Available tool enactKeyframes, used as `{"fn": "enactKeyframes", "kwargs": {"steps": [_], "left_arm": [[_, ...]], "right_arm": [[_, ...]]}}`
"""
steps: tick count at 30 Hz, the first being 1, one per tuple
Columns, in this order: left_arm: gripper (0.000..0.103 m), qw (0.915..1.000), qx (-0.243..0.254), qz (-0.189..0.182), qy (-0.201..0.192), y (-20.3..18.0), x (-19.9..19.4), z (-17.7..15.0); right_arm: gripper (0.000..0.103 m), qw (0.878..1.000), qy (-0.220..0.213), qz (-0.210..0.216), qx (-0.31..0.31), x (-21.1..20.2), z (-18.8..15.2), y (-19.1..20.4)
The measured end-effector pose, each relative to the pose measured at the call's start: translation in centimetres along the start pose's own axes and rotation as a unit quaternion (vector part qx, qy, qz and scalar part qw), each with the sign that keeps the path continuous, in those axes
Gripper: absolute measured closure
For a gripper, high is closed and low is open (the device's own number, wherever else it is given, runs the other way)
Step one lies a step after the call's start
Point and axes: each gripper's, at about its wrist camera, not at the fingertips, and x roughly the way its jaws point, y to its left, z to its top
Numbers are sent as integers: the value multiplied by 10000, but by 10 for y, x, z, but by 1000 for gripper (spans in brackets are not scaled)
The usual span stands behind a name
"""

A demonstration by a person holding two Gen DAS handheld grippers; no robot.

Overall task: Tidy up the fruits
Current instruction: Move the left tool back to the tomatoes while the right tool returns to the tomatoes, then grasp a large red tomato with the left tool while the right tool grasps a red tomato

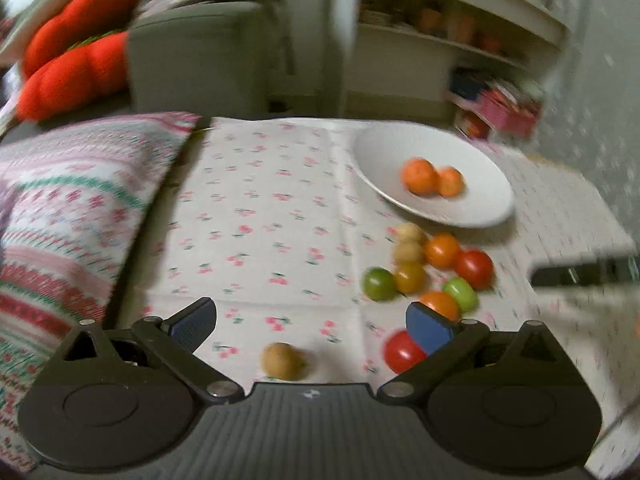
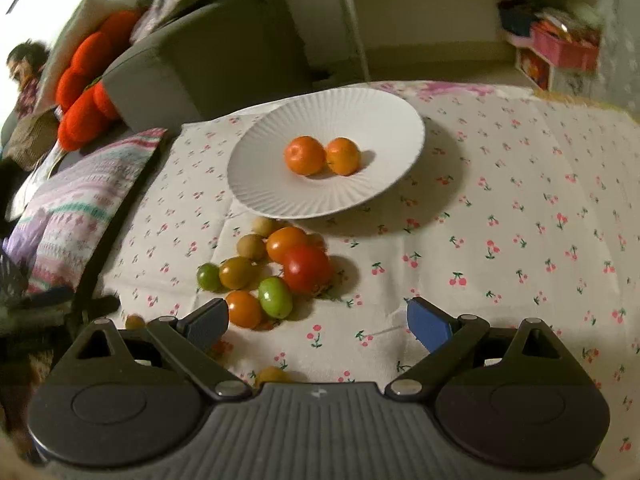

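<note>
**Fruit pile low in frame, both tongs spread**

While your left gripper and right gripper stood spread and empty, the loose fruits lay just beyond your right fingertips, below the white plate holding two oranges. A cherry-print cloth covered the table; a grey sofa filled the upper left.

Matching pair of black plastic two-finger grippers, blue pads on both

The left black plastic gripper and right black plastic gripper each have a ribbed grey centre panel, round side discs, silver pivot screws, and ridged blue fingertip pads.
</note>
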Motion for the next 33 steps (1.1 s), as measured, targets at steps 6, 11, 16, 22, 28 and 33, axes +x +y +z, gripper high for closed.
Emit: {"fn": "enactKeyframes", "kwargs": {"steps": [6, 11, 16, 22, 28, 33], "left_arm": [[18, 9983, 404, -289, 309, -30, 21, -11], [29, 9981, 383, -285, 394, -33, 33, -15], [38, 9977, 359, -383, 431, -34, 42, -16], [49, 9962, 568, -512, 427, -42, 42, -18], [64, 9950, 661, -597, 452, -47, 47, -20], [81, 9937, 790, -614, 504, -52, 47, -22]], "right_arm": [[18, 9996, 8, 68, 290, 15, 7, -11], [26, 9997, -52, 57, 216, 26, 12, -7], [31, 9999, -98, 58, -13, 35, 16, 2], [39, 9993, 31, -85, -350, 52, 18, 13], [54, 9989, 148, -100, -428, 66, 16, 15], [66, 9981, 124, -148, -589, 63, 14, 22]]}}
